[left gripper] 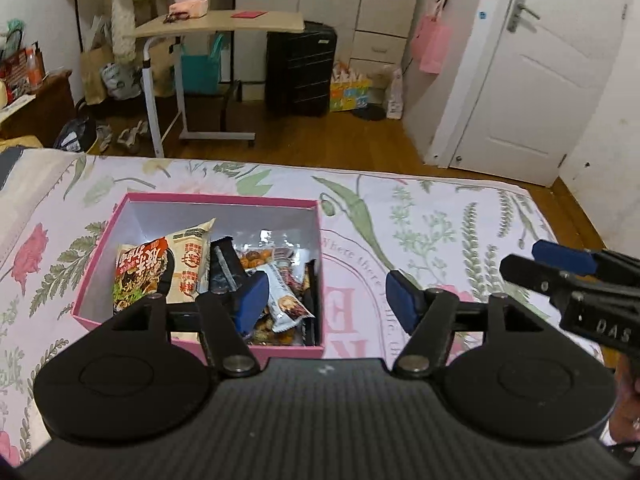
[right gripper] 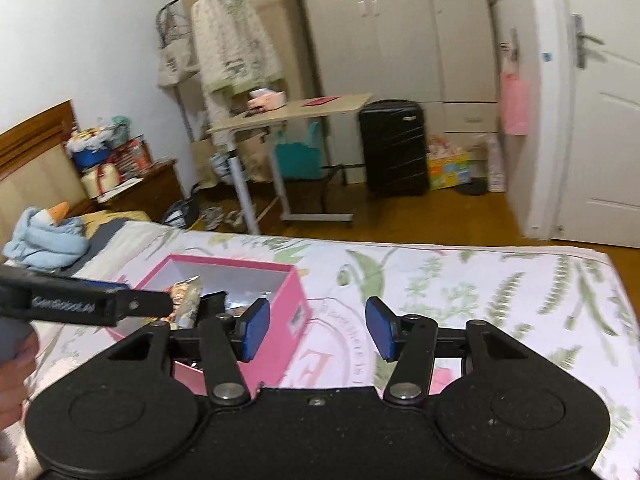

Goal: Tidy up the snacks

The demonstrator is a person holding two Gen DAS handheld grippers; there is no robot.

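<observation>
A pink box (left gripper: 100, 256) sits on the floral bedsheet (left gripper: 440, 220) and holds several snack packets: a red and cream noodle pack (left gripper: 140, 272), a cream packet (left gripper: 192, 256), a white bar wrapper (left gripper: 286, 300) and small nut bags (left gripper: 256, 258). My left gripper (left gripper: 326, 300) is open and empty, hovering over the box's right front corner. My right gripper (right gripper: 318, 328) is open and empty, above the sheet just right of the box (right gripper: 294, 300). The right gripper also shows at the right edge of the left wrist view (left gripper: 560, 264).
A rolling side table (left gripper: 220, 24), a black suitcase (left gripper: 300, 68), a wardrobe and a white door (left gripper: 532, 80) stand beyond the bed on the wood floor. A blue plush toy (right gripper: 44, 236) lies at the bed's head. A cluttered nightstand (right gripper: 140, 188) is at the left.
</observation>
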